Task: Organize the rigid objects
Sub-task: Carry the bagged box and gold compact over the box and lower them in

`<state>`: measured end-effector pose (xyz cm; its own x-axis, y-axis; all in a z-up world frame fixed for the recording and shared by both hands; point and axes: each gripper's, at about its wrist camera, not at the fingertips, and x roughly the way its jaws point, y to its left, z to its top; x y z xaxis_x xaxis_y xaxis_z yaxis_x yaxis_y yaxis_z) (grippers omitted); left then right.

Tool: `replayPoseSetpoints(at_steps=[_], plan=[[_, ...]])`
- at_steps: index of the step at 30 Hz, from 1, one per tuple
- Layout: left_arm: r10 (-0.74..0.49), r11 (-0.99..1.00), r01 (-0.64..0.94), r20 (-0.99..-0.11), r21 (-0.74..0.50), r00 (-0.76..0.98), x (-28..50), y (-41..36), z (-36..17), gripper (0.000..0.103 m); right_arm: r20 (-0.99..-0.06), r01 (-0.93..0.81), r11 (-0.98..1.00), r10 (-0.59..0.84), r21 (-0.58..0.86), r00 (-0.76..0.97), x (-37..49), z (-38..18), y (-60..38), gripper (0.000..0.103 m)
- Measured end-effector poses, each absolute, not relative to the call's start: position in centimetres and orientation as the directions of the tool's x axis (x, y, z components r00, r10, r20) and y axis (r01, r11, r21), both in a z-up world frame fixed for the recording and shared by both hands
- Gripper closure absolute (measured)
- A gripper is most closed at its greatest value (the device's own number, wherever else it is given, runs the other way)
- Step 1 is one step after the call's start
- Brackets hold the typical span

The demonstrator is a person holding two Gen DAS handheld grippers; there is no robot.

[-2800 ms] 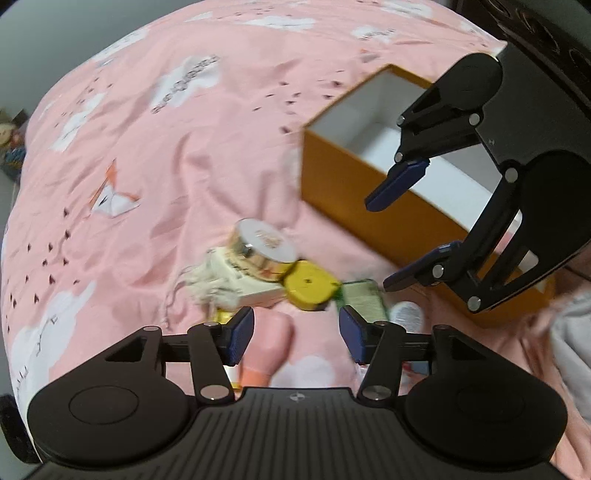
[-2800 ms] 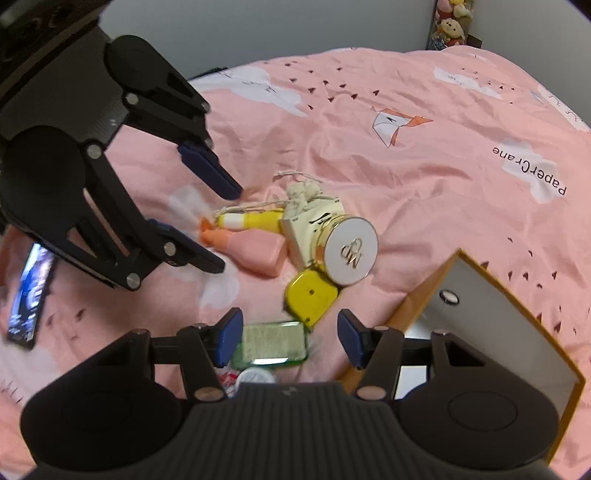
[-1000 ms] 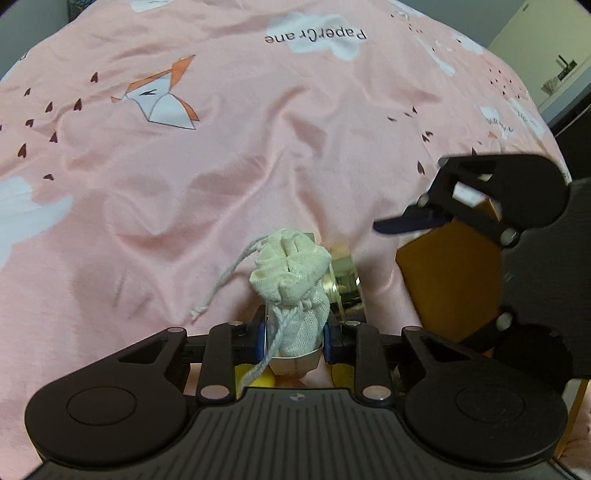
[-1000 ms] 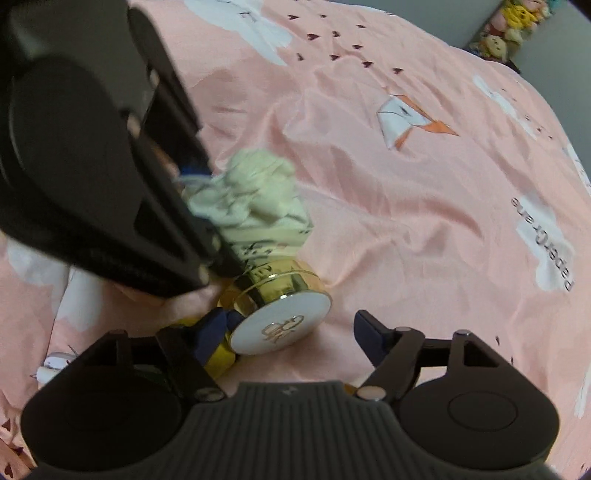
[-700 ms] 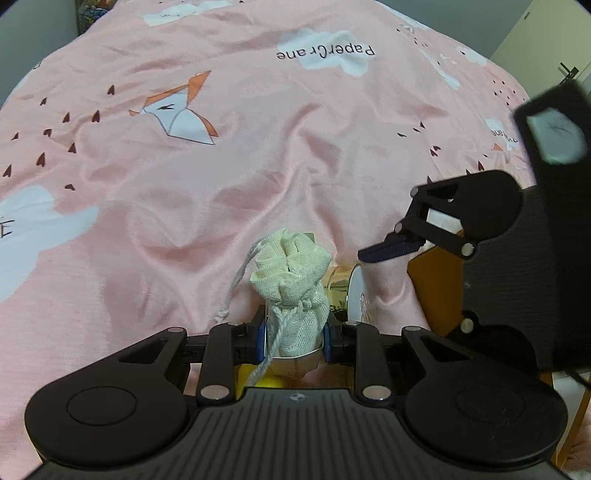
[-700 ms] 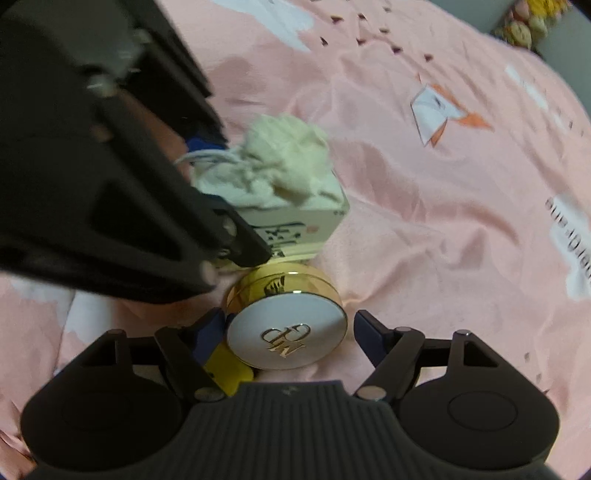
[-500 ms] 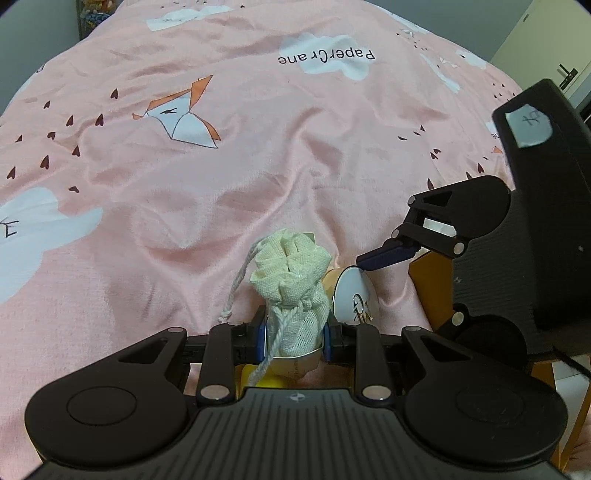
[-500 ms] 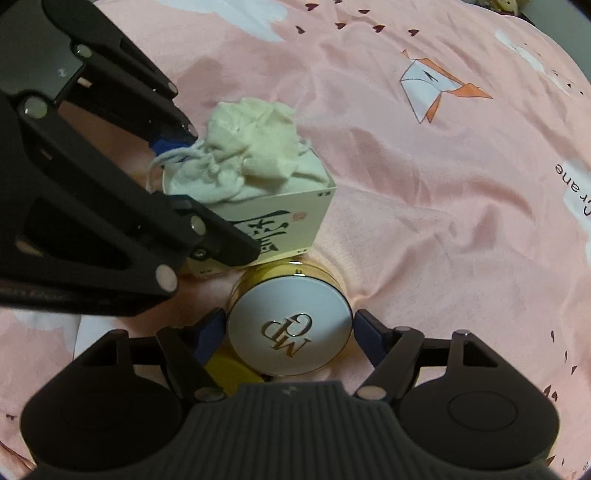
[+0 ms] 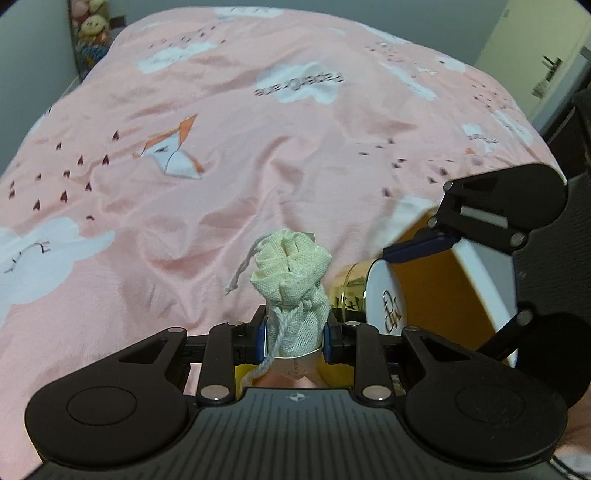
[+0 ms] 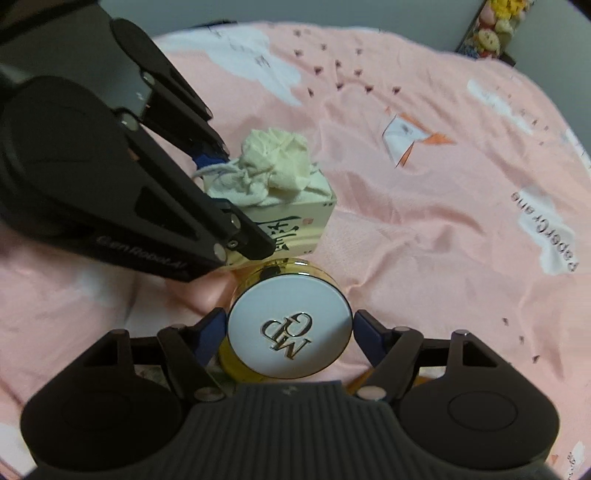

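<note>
My left gripper [image 9: 294, 338] is shut on a cream box topped with a tied cloth pouch [image 9: 291, 280], held above the pink bedspread; the box with its black lettering also shows in the right wrist view [image 10: 288, 206]. My right gripper [image 10: 289, 332] is shut on a round gold jar with a white lid [image 10: 290, 334], just below and right of the box. The jar also shows in the left wrist view [image 9: 373, 295], between the right gripper's fingers [image 9: 421, 245].
An orange box with a white inside [image 9: 465, 280] stands at the right behind the right gripper. A yellow object [image 9: 243, 373] and other small items lie under the grippers, mostly hidden. The pink printed bedspread [image 9: 258, 147] spreads all around. Plush toys [image 10: 498, 22] sit at the far edge.
Both grippers have risen from the bed: the left one with the pouch-topped box, the right one closed round the gold jar and lifted it. The orange box has come more into view.
</note>
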<state>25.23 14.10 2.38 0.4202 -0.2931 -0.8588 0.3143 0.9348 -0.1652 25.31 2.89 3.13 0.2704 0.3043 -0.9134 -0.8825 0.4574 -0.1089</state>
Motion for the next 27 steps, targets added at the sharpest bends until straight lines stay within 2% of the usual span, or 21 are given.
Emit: replayPoseSetpoints(at_steps=[8,15,20,27], plan=[[-0.352,0.872,0.472,-0.833,-0.127,0.428,20.7,9.1,7.4,0.073,-0.885,-0.876,0.469,0.353,-0.114,0.304,20.4,8.8,-2.5,0.029],[-0.411,0.785,0.61,-0.827,-0.107,0.384,18.3,2.7,9.8,0.073,-0.889,-0.828,0.541,0.296,-0.146,0.35,17.8,10.5,-8.7,0.029],[-0.424,0.707,0.702,-0.848,-0.09,0.318,17.9,-1.7,8.8,0.072,-0.898,-0.776,0.613,0.244,-0.149,0.366,16.9,9.8,-13.3,0.029],[-0.348,0.577,0.815,-0.919,-0.052,0.188,19.0,-7.3,4.0,0.072,-0.917,-0.715,0.69,0.205,-0.112,0.342,17.7,6.7,-17.2,0.029]])
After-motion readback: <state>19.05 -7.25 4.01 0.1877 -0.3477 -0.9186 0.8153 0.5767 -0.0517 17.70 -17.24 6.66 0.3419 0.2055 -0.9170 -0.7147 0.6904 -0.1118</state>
